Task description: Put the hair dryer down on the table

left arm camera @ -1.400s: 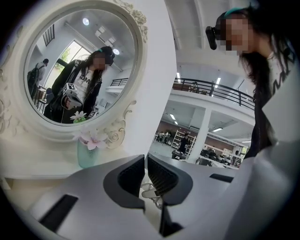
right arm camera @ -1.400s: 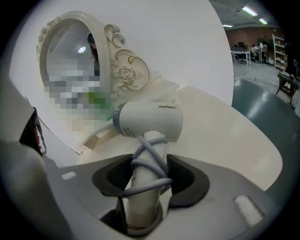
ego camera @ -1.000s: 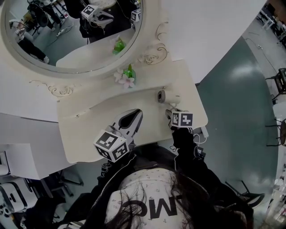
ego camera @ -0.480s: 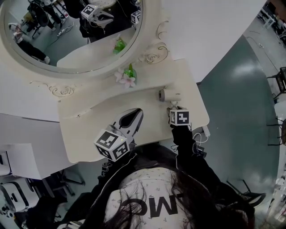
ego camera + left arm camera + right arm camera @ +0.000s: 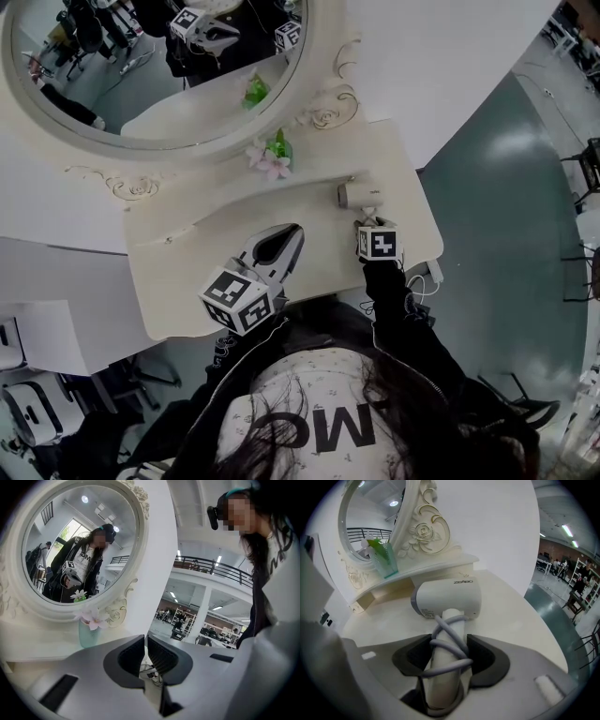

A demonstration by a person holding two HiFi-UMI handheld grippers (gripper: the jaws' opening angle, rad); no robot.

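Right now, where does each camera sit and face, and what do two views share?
Head view: on the person's head, facing down at the table; hair, sweatshirt, left gripper, right gripper show.
Left gripper view: on that gripper, facing past shut, empty jaws to the mirror and vase; person's torso at right.
Right gripper view: on that gripper, facing along jaws clamped on the hair dryer.
Shared: the hair dryer, in head and right gripper views.

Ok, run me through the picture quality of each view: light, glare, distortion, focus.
Head view: dim and flat, straight lines bowed by the wide lens, one glare patch on the floor. Left gripper view: strong fisheye with black corners, the mirror warped, a mosaic patch at top right. Right gripper view: bright and evenly lit, the hair dryer sharp, the surroundings bent toward the edges.
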